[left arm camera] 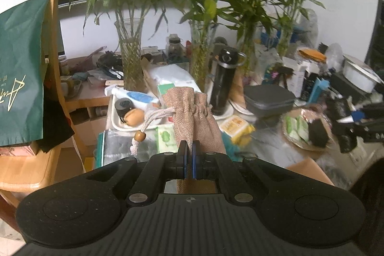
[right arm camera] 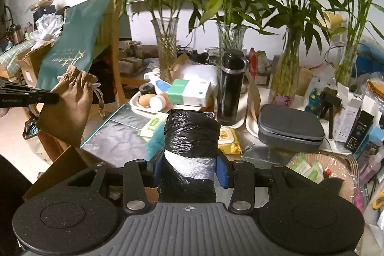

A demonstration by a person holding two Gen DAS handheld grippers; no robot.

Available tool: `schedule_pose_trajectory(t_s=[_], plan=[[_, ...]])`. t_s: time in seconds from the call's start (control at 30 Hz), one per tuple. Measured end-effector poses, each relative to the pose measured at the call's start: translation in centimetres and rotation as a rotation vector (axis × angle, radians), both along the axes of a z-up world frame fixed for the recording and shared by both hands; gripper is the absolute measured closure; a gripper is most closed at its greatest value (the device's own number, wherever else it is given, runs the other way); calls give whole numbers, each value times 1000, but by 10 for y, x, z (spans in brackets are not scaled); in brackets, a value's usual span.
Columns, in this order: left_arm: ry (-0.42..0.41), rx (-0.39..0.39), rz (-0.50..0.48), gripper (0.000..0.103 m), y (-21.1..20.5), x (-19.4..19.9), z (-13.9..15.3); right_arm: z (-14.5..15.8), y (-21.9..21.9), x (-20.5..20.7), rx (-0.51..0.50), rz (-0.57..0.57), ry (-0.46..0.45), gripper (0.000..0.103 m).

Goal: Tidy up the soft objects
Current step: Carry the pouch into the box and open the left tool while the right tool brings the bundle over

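My left gripper (left arm camera: 189, 155) is shut on a brown burlap drawstring pouch (left arm camera: 199, 116) and holds it up over the table, its cord and wooden bead (left arm camera: 140, 136) hanging left. The same pouch (right arm camera: 69, 102) and the left gripper (right arm camera: 56, 97) show at the left of the right wrist view. My right gripper (right arm camera: 190, 167) is shut on a roll of black plastic bags (right arm camera: 192, 133) with a white band around it, held upright above the table. A teal feathery object (right arm camera: 153, 145) lies on the table behind the roll.
The table is crowded: glass vases of bamboo (right arm camera: 166, 49), a black flask (right arm camera: 230, 90), a grey zip case (right arm camera: 290, 128), a white tray (left arm camera: 120, 121), a yellow wipes pack (right arm camera: 229, 138), a paper plate of packets (right arm camera: 319, 172). A wooden chair with a green bag (left arm camera: 21, 78) stands left.
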State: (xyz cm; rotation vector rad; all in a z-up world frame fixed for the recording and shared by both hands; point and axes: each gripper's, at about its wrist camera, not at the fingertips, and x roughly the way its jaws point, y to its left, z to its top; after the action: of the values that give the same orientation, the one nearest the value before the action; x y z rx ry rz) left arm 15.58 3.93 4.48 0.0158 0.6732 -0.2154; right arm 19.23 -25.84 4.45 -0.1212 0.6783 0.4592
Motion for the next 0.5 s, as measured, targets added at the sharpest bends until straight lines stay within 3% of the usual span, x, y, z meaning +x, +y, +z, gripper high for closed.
schedule_pose_trajectory(t_s=[0.5], plan=[[146,46,-60,98,-24,-43,-11,6,1,-34,5,32,-2,56]])
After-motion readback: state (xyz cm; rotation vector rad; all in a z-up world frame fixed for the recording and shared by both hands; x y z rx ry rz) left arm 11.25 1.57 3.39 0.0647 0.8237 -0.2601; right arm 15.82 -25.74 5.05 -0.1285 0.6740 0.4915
